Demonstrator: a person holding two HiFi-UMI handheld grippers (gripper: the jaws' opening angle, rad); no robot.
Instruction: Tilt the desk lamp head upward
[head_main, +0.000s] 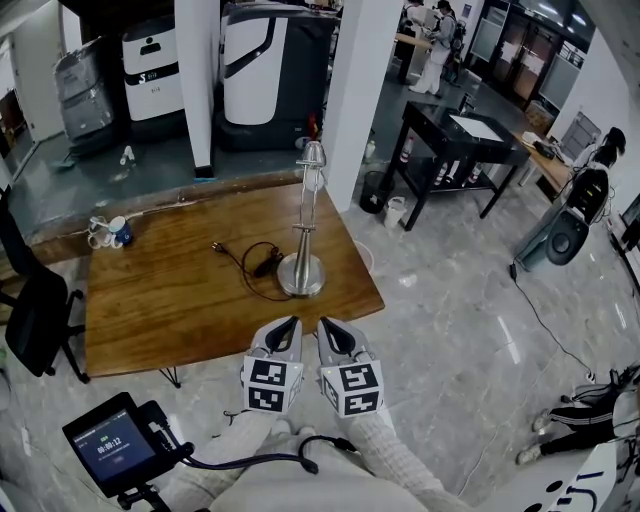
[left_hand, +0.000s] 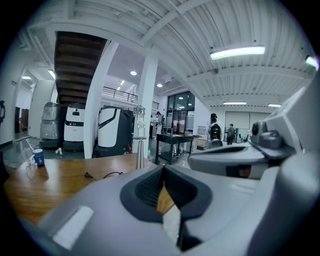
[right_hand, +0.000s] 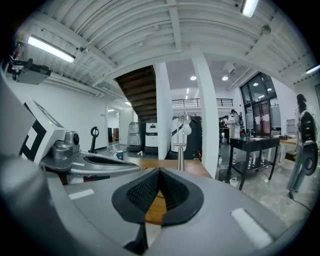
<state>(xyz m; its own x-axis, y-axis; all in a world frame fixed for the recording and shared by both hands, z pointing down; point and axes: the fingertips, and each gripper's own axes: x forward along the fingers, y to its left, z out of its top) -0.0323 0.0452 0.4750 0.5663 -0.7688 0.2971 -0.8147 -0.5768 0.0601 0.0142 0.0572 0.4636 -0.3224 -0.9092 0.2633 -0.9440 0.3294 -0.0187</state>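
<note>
A silver desk lamp stands upright near the right front corner of the wooden table. Its round base rests on the wood and its black cord coils to the left. The lamp head sits at the top of the stem. In the left gripper view the lamp rises beyond the jaws, and in the right gripper view the lamp stands straight ahead. My left gripper and right gripper hover side by side just off the table's front edge. Both are shut and hold nothing.
A blue cup sits at the table's far left corner. A black office chair stands left of the table. White pillars and machines rise behind it. A black table stands at the right, and a handheld screen is at bottom left.
</note>
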